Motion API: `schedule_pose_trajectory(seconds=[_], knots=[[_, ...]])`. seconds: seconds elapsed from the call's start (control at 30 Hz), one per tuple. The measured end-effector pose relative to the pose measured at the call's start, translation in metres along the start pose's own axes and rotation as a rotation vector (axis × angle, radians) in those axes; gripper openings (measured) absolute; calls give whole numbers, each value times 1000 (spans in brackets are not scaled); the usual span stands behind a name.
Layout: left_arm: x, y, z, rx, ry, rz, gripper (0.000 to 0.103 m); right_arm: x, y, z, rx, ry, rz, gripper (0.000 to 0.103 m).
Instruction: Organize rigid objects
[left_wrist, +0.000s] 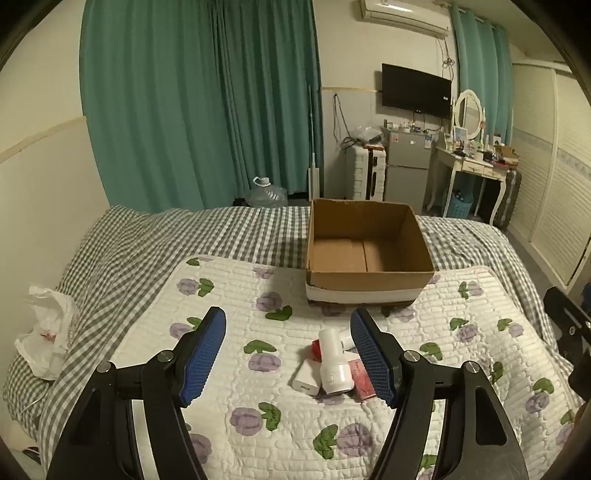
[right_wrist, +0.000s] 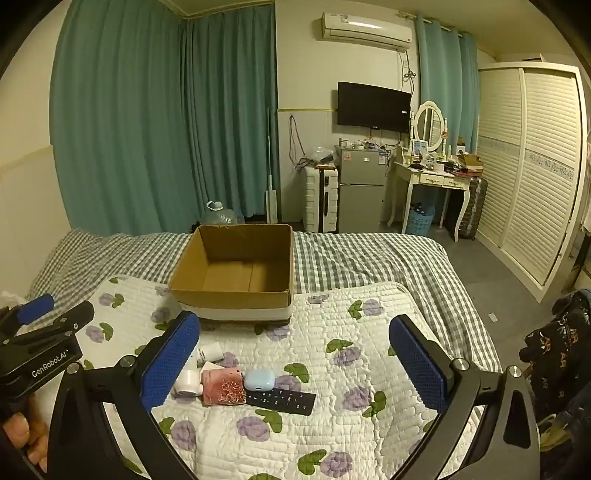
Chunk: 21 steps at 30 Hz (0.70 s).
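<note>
An open, empty cardboard box (left_wrist: 369, 280) (right_wrist: 229, 295) stands on the floral quilt. In front of it lies a small pile: a white cylindrical device (left_wrist: 332, 365) (right_wrist: 188, 382), a white charger (left_wrist: 306, 380), a pink box (left_wrist: 364, 380) (right_wrist: 223, 387), a white tube (right_wrist: 210, 352), a light blue earbud case (right_wrist: 259, 380) and a black remote (right_wrist: 282, 400). My left gripper (left_wrist: 288, 358) is open above the quilt, the pile by its right finger. My right gripper (right_wrist: 295, 362) is open over the pile. The left gripper also shows at the left edge of the right wrist view (right_wrist: 44, 332).
The bed has a checked sheet (left_wrist: 147, 236) under the quilt (right_wrist: 332, 424). A crumpled white plastic bag (left_wrist: 48, 332) lies at the bed's left edge. Dark clothing (right_wrist: 561, 354) sits at the right. A fridge (right_wrist: 360, 199), dresser and wardrobe stand beyond the bed.
</note>
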<state>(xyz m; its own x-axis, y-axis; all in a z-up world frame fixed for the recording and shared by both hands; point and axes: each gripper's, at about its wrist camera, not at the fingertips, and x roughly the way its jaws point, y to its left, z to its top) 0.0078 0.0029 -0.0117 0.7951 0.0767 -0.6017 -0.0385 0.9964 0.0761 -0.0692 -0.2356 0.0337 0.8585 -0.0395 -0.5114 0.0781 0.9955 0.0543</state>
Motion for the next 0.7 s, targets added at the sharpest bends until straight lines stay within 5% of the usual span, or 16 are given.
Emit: schedule_pose_trajectory(seconds=[0.2, 0.53, 0.7], knots=[[3, 6, -1, -19, 6, 6, 73, 7, 3, -1, -2, 2, -1, 103], [-2, 12, -9, -44, -123, 10, 73, 9, 3, -4, -9, 8, -1, 103], [2, 12, -11, -25, -108, 22, 73, 10, 1, -7, -12, 6, -5, 103]])
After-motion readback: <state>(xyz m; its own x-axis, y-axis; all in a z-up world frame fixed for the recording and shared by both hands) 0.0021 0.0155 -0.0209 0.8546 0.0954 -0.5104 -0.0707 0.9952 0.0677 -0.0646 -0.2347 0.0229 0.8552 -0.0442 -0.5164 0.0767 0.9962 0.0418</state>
